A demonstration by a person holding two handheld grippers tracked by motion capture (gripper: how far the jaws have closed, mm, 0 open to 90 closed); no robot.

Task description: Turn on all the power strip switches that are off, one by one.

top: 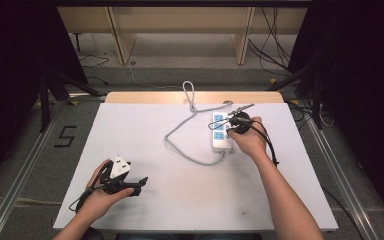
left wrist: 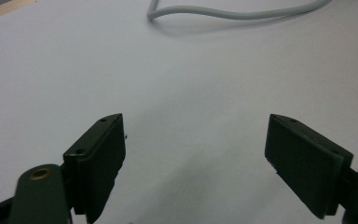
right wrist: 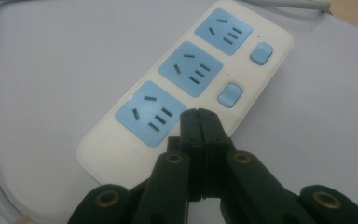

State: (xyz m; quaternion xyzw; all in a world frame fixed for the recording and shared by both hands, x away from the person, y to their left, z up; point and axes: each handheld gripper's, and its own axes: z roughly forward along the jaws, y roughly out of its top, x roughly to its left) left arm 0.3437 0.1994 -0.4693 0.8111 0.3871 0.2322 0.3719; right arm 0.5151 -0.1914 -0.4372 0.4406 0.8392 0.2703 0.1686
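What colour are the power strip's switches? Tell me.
Light blue switches on a cream power strip, clearest in the right gripper view.

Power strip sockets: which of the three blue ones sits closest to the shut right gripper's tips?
The end socket, farthest from the two blue switches' far end: the right gripper, jaws pressed together, hangs right at its edge, while the other two sockets lie farther along the power strip.
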